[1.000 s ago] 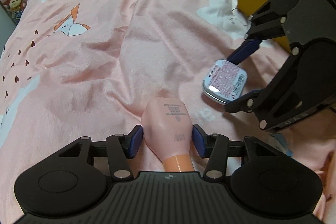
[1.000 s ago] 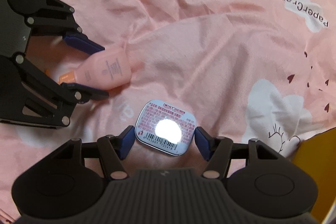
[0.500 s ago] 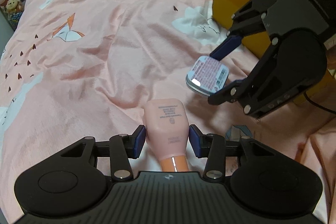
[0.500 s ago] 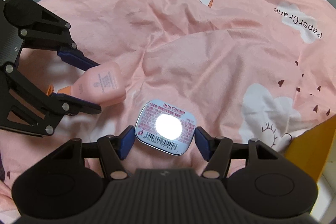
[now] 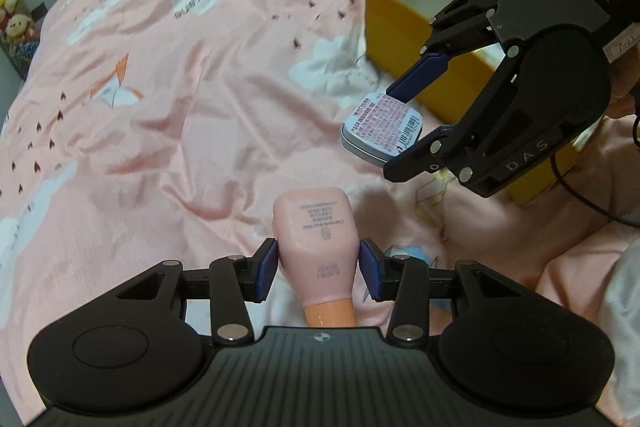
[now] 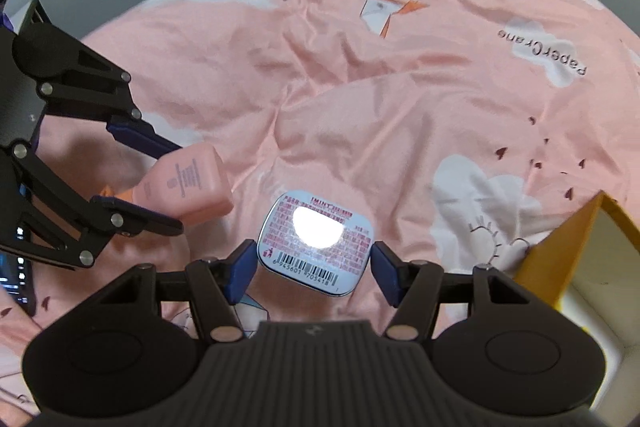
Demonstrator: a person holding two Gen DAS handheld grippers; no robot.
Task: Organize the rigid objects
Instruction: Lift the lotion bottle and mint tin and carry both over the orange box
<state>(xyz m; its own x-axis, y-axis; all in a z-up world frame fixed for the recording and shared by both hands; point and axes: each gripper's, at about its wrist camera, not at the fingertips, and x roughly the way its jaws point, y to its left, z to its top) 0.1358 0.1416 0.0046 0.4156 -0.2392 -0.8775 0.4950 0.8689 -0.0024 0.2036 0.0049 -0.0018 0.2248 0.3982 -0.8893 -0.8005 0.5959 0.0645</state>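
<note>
My left gripper (image 5: 316, 267) is shut on a pink body-wash bottle (image 5: 314, 239) with an orange cap, held above the pink bedsheet. The same bottle (image 6: 188, 185) shows at the left of the right wrist view, between the left gripper's blue pads. My right gripper (image 6: 310, 263) is shut on a flat mint tin (image 6: 316, 243), label and barcode facing up with a bright glare on it. In the left wrist view the tin (image 5: 382, 127) hangs in the right gripper in front of a yellow box (image 5: 404, 39).
The open yellow box (image 6: 576, 239) stands on the bed at the right. The pink bedsheet (image 5: 180, 87) with cloud and paper-crane prints spreads ahead. Plush toys (image 5: 14, 23) sit at the far left edge. A person's hand (image 5: 624, 91) holds the right gripper.
Both grippers have risen off the bed with their objects. The left jaws closed onto the bottle. The yellow box has come more into view.
</note>
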